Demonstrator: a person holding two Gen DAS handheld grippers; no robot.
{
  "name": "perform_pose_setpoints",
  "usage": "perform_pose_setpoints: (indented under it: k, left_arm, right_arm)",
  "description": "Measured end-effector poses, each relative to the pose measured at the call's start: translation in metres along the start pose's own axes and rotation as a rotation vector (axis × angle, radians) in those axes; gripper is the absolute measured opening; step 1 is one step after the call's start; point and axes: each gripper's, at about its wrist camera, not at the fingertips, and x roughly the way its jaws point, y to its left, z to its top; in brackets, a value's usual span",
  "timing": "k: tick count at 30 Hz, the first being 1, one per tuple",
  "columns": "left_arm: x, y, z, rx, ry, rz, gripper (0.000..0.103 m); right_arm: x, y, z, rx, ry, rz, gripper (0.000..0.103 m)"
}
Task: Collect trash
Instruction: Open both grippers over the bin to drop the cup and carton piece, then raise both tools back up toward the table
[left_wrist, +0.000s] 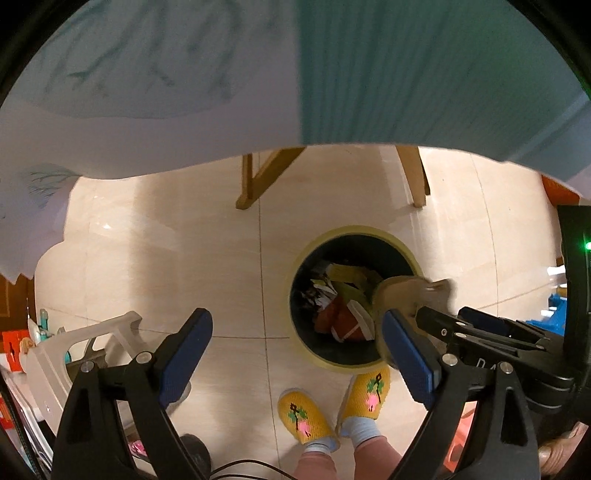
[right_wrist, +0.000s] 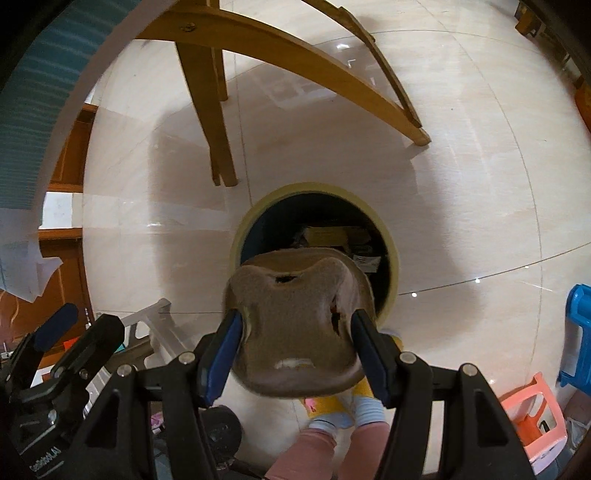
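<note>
The right gripper (right_wrist: 295, 341) has its blue-padded fingers (right_wrist: 364, 345) clamped on either side of a crumpled brown paper cup (right_wrist: 295, 325), dented and torn in a couple of places, and holds it tilted just above the near rim of a round bin (right_wrist: 393, 258) with a pale yellow edge and a dark inside. The bin stands on the pale tiled floor (right_wrist: 461, 184), and there is already litter (left_wrist: 340, 302) in it: crushed wrappers, something orange-red, a yellowish flat piece. Seen from the left wrist view, the cup (left_wrist: 399, 295) hangs over the bin's right side. The left gripper (left_wrist: 295, 354) points straight down at the floor with its fingers (left_wrist: 188, 350) wide apart and nothing between them. Below it the person's feet are in yellow slippers (left_wrist: 306, 417) with a flower pattern, toes right by the bin. Wooden legs (right_wrist: 207, 103) of a piece of furniture stand beyond the bin, and a blue stool (right_wrist: 576, 332) and a pink stool (right_wrist: 535, 417) sit off to the right.
</note>
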Motion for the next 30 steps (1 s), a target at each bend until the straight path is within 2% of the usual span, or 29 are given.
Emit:
perform_pose_setpoints:
  k: [1,4,5,16,21,30]
  left_arm:
    - [-0.001,0.003,0.0,-0.005,-0.001,0.002,0.092]
    - [-0.007,0.009,-0.001,-0.02,-0.01,0.007,0.092]
    - [-0.009,0.011,-0.002,-0.023,-0.011,0.007,0.092]
    - [-0.047,0.02,-0.008,-0.023,-0.039,-0.005,0.092]
    - [-0.086,0.025,-0.01,-0.013,-0.058,-0.012,0.092]
    - [-0.179,0.045,-0.014,0.012,-0.117,-0.025,0.092]
  right_arm:
    - [-0.001,0.002,0.0,-0.003,-0.006,0.006,0.062]
    - [-0.002,0.008,0.001,-0.014,-0.018,0.009,0.079]
    - [-0.002,0.01,0.001,-0.017,-0.023,0.009,0.08]
    - [-0.026,0.021,-0.007,-0.039,-0.069,-0.014,0.081]
    - [-0.055,0.033,-0.017,-0.044,-0.089,-0.029,0.081]
    - [-0.132,0.064,-0.045,-0.057,-0.127,-0.019,0.081]
